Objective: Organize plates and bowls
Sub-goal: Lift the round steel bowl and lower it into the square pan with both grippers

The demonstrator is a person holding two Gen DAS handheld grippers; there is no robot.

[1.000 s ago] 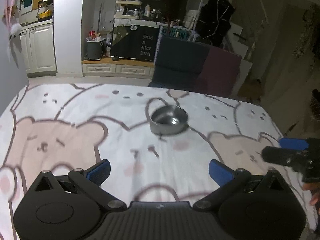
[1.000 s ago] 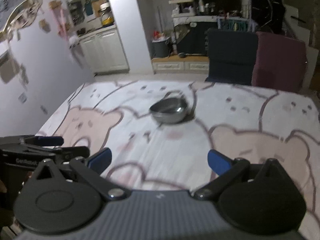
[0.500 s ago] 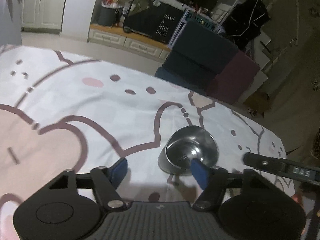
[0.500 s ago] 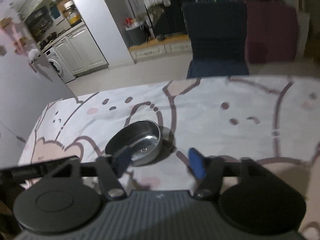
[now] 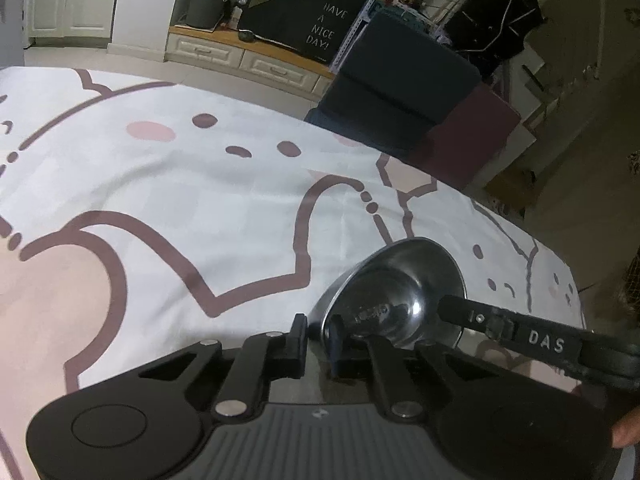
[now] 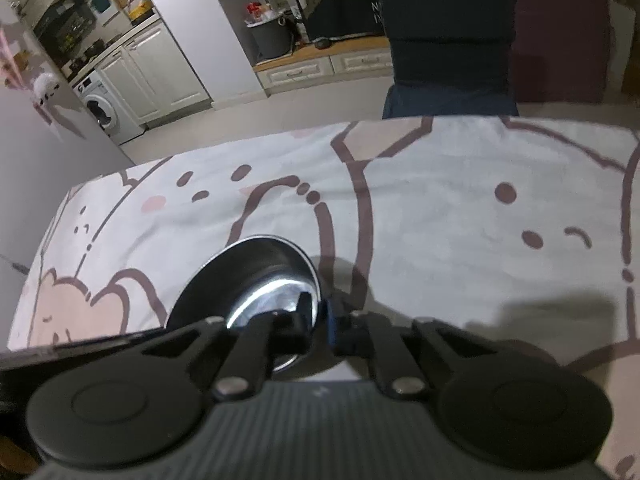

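Observation:
A shiny metal bowl (image 5: 400, 280) (image 6: 240, 280) stands on the bear-print tablecloth (image 5: 200, 200) (image 6: 440, 220). My left gripper (image 5: 318, 334) is closing tight on the bowl's left rim, and the thin edge is pinched between its pads. My right gripper (image 6: 318, 312) is closing the same way on the opposite, right rim, one finger inside the bowl and one outside. In the left wrist view the right gripper (image 5: 452, 308) reaches in from the right, its finger over the bowl's edge. The left gripper's dark arm shows at the lower left of the right wrist view.
A dark blue chair (image 5: 400, 92) (image 6: 448, 40) and a maroon chair (image 5: 472, 136) (image 6: 560, 40) stand at the table's far edge. Beyond them are white cabinets (image 6: 160, 76), a washing machine (image 6: 100, 108) and a grey bin (image 5: 206, 4).
Both grippers came down and forward from wide open near the table's front to the bowl. Their jaws narrowed and have shut on its rim from opposite sides.

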